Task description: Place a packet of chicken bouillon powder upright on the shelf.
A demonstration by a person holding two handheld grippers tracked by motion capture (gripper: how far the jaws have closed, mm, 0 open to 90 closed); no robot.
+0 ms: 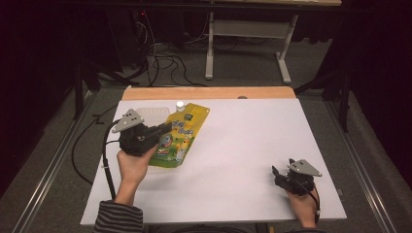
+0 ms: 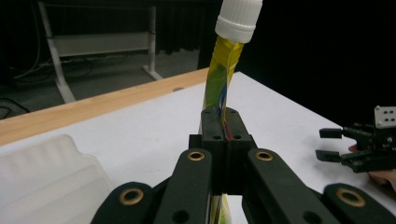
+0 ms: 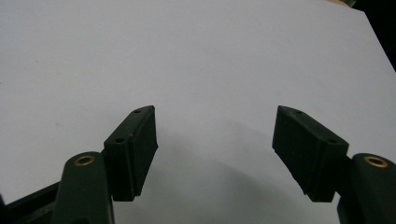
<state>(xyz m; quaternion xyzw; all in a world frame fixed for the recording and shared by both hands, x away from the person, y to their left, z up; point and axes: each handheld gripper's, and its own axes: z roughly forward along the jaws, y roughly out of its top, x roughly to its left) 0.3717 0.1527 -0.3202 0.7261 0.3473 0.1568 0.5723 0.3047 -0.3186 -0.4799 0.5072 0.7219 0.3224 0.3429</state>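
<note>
Left gripper (image 1: pixel 163 128), jaws clenched on the yellow spouted pouch (image 1: pixel 180 136), holds it at 10 o'clock on the white table (image 1: pixel 243 145). Right gripper (image 1: pixel 278 174), at 4 o'clock, gapes wide, holding nothing. Dark room beyond.

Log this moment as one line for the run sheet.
left gripper: shut on yellow pouch, lifted | right gripper: open, nothing between jaws | white tray: on table

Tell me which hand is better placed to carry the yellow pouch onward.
Left. The left tongs are clamped shut on the yellow spouted pouch; the right tongs sit open and empty over the bare white table, far off.
</note>
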